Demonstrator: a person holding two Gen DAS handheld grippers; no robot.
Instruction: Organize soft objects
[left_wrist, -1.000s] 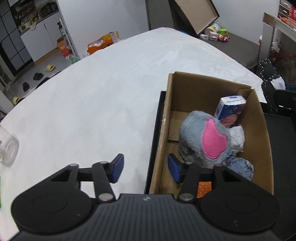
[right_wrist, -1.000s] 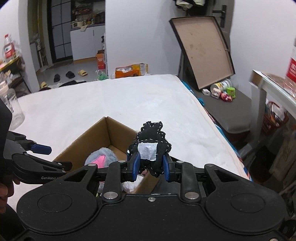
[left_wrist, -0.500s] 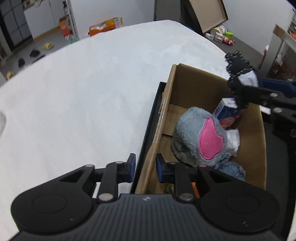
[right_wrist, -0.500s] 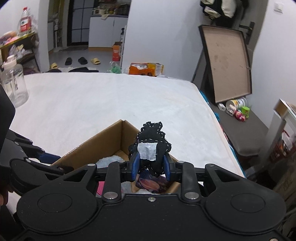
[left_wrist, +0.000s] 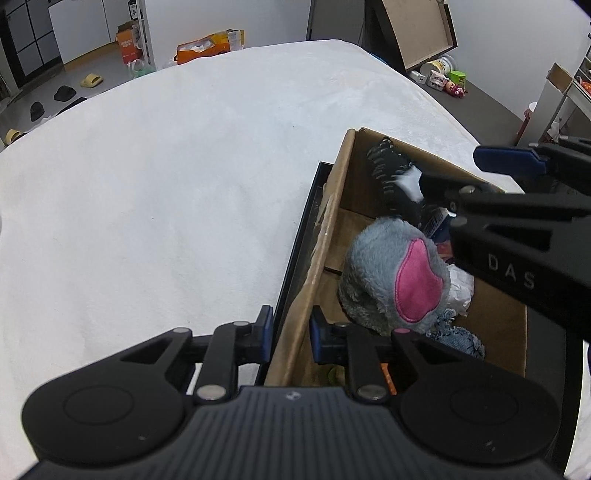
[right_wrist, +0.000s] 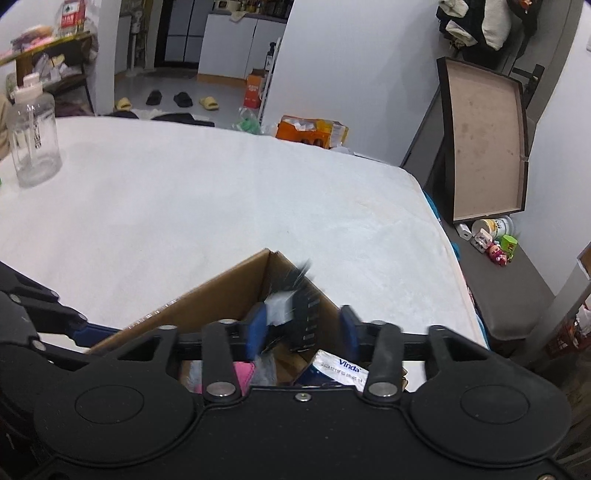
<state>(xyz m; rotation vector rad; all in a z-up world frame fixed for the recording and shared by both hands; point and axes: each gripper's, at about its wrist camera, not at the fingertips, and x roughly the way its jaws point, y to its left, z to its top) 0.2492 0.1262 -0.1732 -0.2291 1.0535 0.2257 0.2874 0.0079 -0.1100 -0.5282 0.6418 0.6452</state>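
A cardboard box (left_wrist: 332, 206) stands on the white bed and holds a grey and pink plush (left_wrist: 399, 280), a tissue pack (right_wrist: 343, 369) and other soft things. My left gripper (left_wrist: 290, 332) is shut on the box's near left wall. My right gripper (right_wrist: 301, 330) is open above the box's far corner; it also shows in the left wrist view (left_wrist: 509, 162). A black soft object with a white patch (left_wrist: 395, 177) is blurred, dropping into the box between the open fingers (right_wrist: 291, 295).
A clear water bottle (right_wrist: 33, 144) stands on the bed at the far left. A black tray edge (left_wrist: 299, 236) lies under the box. A grey bench with toys (right_wrist: 495, 251) and a leaning board are right of the bed.
My right gripper has moved down over the box and opened, letting go of the black soft object, which falls into the box. My left gripper has closed on the box wall.
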